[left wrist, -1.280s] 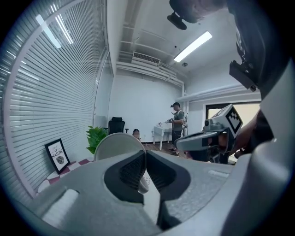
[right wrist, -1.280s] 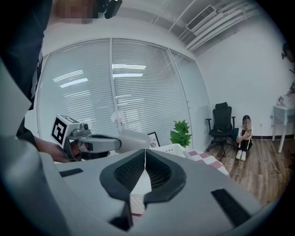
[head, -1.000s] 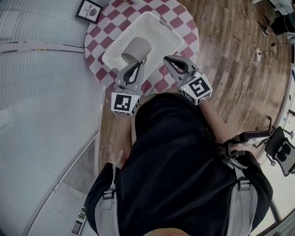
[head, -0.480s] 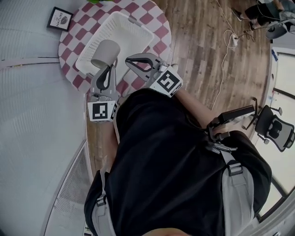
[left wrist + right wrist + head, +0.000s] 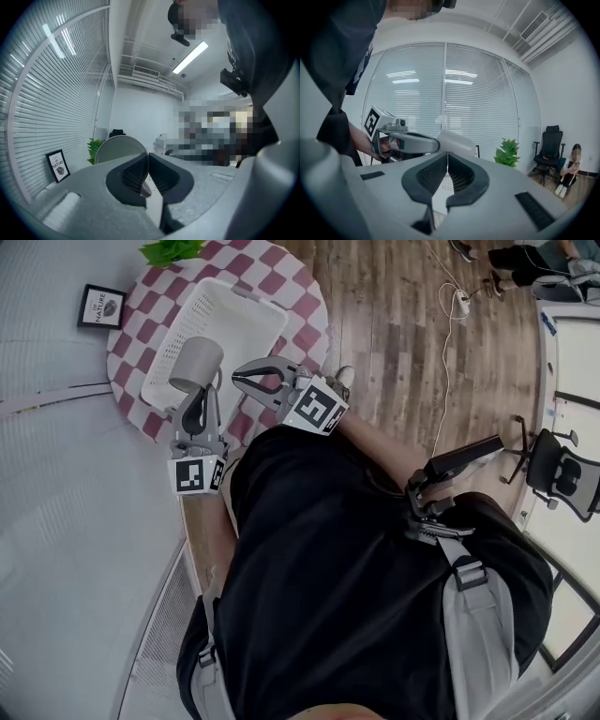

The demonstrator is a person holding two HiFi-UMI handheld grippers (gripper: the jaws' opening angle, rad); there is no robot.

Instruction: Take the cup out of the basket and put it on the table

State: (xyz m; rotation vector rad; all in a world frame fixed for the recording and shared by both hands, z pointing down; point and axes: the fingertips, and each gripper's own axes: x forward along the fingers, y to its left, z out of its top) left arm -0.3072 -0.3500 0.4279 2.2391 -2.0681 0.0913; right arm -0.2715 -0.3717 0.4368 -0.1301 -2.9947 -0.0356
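Note:
A grey cup hangs tilted over the near left corner of the white basket, which stands on the round red-and-white checkered table. My left gripper is shut on the cup's wall. In the left gripper view the cup shows just behind the closed jaws. My right gripper is shut and empty, close beside the cup on its right. From the right gripper view I see the cup pinched at the tips of the left gripper.
A framed picture and a green plant stand at the table's far side. Window blinds run along the left. On the right are a wooden floor with cables and an office chair.
The head view has swung, so the table now sits further left and up. The right gripper has rolled and drawn closer to the cup. The left gripper still holds the cup.

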